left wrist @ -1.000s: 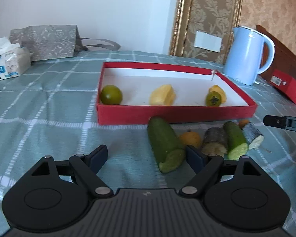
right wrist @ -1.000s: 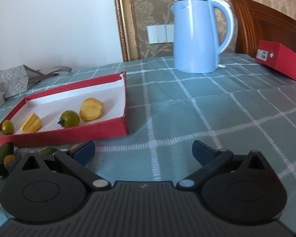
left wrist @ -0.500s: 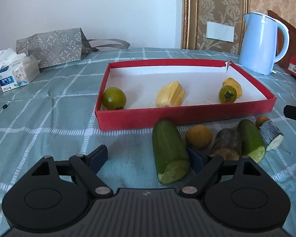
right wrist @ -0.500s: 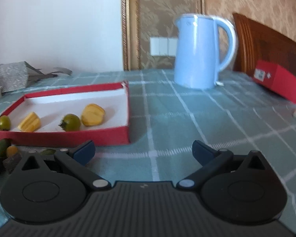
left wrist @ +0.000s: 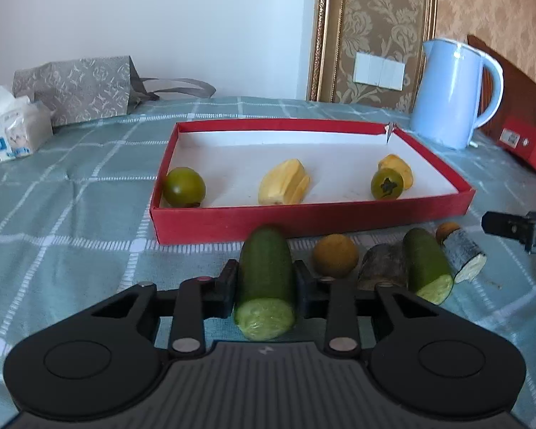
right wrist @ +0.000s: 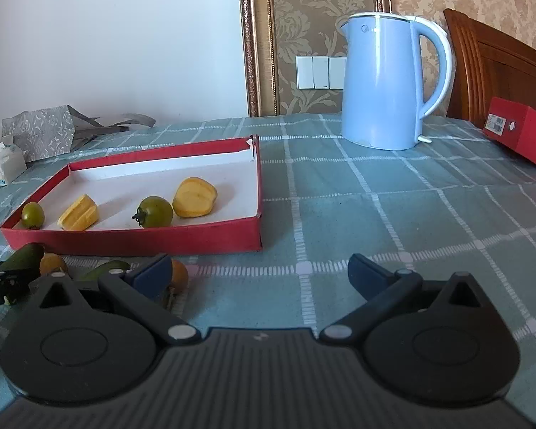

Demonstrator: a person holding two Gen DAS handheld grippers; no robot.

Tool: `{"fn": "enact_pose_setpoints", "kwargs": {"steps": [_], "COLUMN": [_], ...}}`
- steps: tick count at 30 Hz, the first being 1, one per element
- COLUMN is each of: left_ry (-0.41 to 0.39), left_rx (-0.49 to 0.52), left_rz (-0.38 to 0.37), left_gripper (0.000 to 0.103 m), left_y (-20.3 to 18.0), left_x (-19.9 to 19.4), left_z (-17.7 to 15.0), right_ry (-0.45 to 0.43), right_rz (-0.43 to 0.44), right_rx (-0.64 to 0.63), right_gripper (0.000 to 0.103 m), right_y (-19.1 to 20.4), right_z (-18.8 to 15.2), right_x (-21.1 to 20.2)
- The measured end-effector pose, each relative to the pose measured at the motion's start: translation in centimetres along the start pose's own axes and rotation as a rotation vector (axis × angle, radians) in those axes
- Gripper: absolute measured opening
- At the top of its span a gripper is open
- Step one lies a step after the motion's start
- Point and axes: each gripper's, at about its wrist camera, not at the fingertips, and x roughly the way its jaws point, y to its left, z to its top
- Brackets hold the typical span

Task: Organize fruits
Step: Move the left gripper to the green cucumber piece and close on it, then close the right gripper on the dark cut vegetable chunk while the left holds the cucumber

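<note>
Cucumber piece (left wrist: 264,271) lies before the tray (left wrist: 303,220); kettle (left wrist: 450,93) stands behind, right.

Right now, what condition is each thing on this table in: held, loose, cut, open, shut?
Left gripper: jaws just closed, shut on the big cucumber.
Big cucumber: cut end toward the camera, clamped.
Right gripper: open, holding nothing.
Red tray: lidless; two green tomatoes and two yellow pieces inside.
Small cucumber: cut, loose on the cloth.
Kettle: upright, lid shut.
</note>
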Motion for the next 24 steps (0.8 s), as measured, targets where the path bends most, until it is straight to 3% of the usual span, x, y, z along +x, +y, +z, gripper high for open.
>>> {"fn": "enact_pose_setpoints", "kwargs": {"steps": [4,7,11,12,14,15,24], "left_ry": [-0.003,-0.005,-0.005,-0.005,-0.005,-0.004,-0.004], "left_rx": [-0.024,-0.035,-0.034,-0.032,-0.031,-0.031,-0.027], "left_rz": [-0.016,-0.011,-0.011,-0.011,-0.010,-0.010,-0.008], "left_gripper": [0.032,0.032,0.032,0.032,0.032,0.032,0.032], "left_y": [0.4,0.7,0.8,0.8,0.8,0.9,0.8], "left_x": [0.0,-0.1,-0.2,-0.2,-0.2,-0.2,-0.1], "left_z": [0.0,0.0,-0.1,-0.1,-0.1,-0.1,-0.1], "right_ry": [0.001,0.000,-0.007,-0.019,-0.035,-0.037,0.011], "right_rz": [-0.003,0.061,0.071,0.058,0.081,0.088,0.146], "right_rx": [0.033,0.043,-0.060,-0.082,-0.083,-0.077,-0.092], "right_gripper": [0.103,0.103,0.103,0.102,0.087,0.085,0.081], "right_y": [-0.5,-0.6,1.3,1.7,2.1,2.2,4.0], "right_z": [0.0,-0.1,-0.6,-0.7,-0.9,-1.0,-1.4], "right_x": [0.1,-0.1,-0.2,-0.5,-1.1,-1.3,-0.7]}}
